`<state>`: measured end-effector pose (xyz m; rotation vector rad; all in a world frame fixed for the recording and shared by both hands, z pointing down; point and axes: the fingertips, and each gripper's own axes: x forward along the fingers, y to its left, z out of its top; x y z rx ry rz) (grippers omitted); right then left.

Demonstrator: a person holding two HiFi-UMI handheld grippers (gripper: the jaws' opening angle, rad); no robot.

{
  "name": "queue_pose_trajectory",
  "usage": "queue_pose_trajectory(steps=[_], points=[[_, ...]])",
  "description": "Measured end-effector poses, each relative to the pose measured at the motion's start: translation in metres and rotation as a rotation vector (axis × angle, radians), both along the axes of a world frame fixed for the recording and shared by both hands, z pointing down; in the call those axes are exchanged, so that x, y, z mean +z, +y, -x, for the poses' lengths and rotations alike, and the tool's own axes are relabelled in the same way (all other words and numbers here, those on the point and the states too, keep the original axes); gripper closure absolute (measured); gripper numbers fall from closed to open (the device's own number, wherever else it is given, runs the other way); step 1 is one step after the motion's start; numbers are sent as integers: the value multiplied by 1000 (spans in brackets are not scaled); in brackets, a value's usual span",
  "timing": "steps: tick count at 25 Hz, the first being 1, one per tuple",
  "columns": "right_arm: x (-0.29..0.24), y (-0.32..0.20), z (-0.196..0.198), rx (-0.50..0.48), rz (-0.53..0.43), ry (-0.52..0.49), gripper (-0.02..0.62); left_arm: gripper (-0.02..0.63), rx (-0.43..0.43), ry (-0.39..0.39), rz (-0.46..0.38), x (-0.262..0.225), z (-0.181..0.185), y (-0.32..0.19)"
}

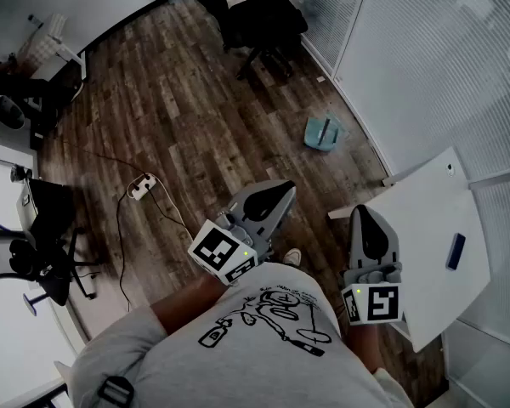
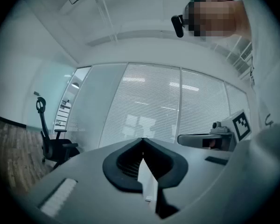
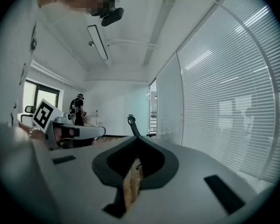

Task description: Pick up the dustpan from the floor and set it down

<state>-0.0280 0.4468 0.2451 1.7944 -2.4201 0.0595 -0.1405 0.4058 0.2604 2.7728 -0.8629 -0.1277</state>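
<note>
Grey shirt cloth [image 1: 263,338] with a black line drawing lies nearest to us, at six o'clock in the head view. Just beyond it we hold both tools out, roughly level. Our left hand-held gripper [image 1: 276,195] points toward one o'clock. In its own view its jaws meet at the tips, closed, with nothing between them. Our right hand-held gripper [image 1: 363,215] points toward twelve o'clock and is closed too, its jaws together and empty in its own view.

At three o'clock of the right one stands a white worktop [image 1: 425,202], with a small dark oblong thing [image 1: 456,251] lying on it near its right edge. At nine o'clock of the left one, a white power strip [image 1: 140,187] lies on the wooden floor [image 1: 187,109] with thin cables running from it. A black chair [image 1: 34,257] stands farther out, by the picture's left edge.

The dustpan [image 1: 325,133], pale teal, rests on the floor at one o'clock of the left hand-held gripper and eleven o'clock of the right. It is well apart from both and close to the wall of glass and white blinds [image 1: 442,58]. Farthest off, at twelve o'clock, a black office chair [image 1: 255,15] stands by that same wall.
</note>
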Motion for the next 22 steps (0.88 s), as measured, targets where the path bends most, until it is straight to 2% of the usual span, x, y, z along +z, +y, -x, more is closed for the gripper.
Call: queue_pose_trajectory(steps=[12, 22], points=[[2, -4, 18, -10, 3, -13, 589, 604, 6, 12, 9, 4, 15, -4], [4, -7, 43, 36, 24, -6, 589, 604, 31, 23, 15, 3, 41, -9]])
